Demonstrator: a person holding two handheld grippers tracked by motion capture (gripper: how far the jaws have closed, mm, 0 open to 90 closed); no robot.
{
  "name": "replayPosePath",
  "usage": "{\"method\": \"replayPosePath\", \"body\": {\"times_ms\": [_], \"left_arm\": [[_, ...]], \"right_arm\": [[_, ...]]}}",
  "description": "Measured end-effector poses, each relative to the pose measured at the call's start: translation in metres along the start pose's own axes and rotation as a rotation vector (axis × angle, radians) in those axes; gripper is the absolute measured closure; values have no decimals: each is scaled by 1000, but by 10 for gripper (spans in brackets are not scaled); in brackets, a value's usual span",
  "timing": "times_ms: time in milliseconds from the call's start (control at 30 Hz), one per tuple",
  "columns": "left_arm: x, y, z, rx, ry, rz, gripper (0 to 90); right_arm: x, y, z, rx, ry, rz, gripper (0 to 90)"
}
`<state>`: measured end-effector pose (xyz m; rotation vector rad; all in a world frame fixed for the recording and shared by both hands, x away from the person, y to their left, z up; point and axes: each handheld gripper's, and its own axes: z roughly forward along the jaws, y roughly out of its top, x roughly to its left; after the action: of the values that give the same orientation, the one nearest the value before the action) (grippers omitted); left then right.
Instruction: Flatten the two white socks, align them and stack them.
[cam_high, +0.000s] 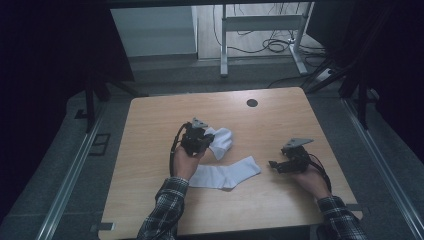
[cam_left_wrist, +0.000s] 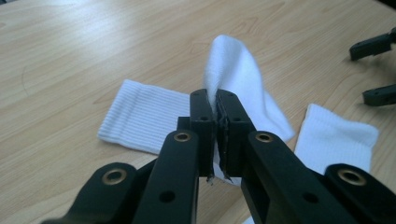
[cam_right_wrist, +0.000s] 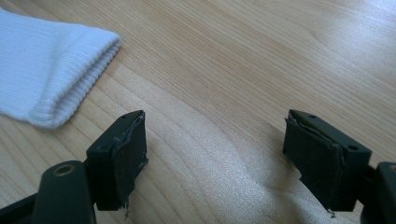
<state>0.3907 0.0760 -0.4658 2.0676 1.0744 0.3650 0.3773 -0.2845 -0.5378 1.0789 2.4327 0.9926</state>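
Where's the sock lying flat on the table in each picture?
High view: flat sock, centre, slightly low.
Left gripper view: lower right, beside the pinched sock.
Right gripper view: its ribbed cuff, top left.
Shared landmark: the open right hand-held gripper, just off that cuff.

Bare table (cam_high: 150, 135) everywhere except two central socks (cam_high: 227, 174).

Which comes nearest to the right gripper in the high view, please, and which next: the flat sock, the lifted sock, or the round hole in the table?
1. Flat sock, just left of the right gripper.
2. Lifted sock, farther left, pinched by the left gripper.
3. Round hole, near the far edge.
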Motion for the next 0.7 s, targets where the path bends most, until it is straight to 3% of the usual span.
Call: {"method": "replayPosePath", "body": {"times_ms": [233, 333, 400, 500, 600, 700], "left_arm": [[10, -11, 10, 51, 84, 8, 857], [20, -19, 6, 47, 94, -26, 855], [26, -25, 4, 69, 115, -37, 845], [36, -33, 4, 111, 166, -73, 714], [37, -33, -3, 83, 179, -88, 617], [26, -23, -9, 35, 144, -61, 597]], "right_arm": [[0, 0, 0, -2, 0, 0, 207], [0, 0, 0, -2, 0, 0, 207], [0, 0, 0, -3, 1, 1, 207], [0, 0, 0, -3, 0, 2, 206], [0, 0, 0, -3, -1, 2, 205], [0, 0, 0, -4, 0, 1, 204]]}}
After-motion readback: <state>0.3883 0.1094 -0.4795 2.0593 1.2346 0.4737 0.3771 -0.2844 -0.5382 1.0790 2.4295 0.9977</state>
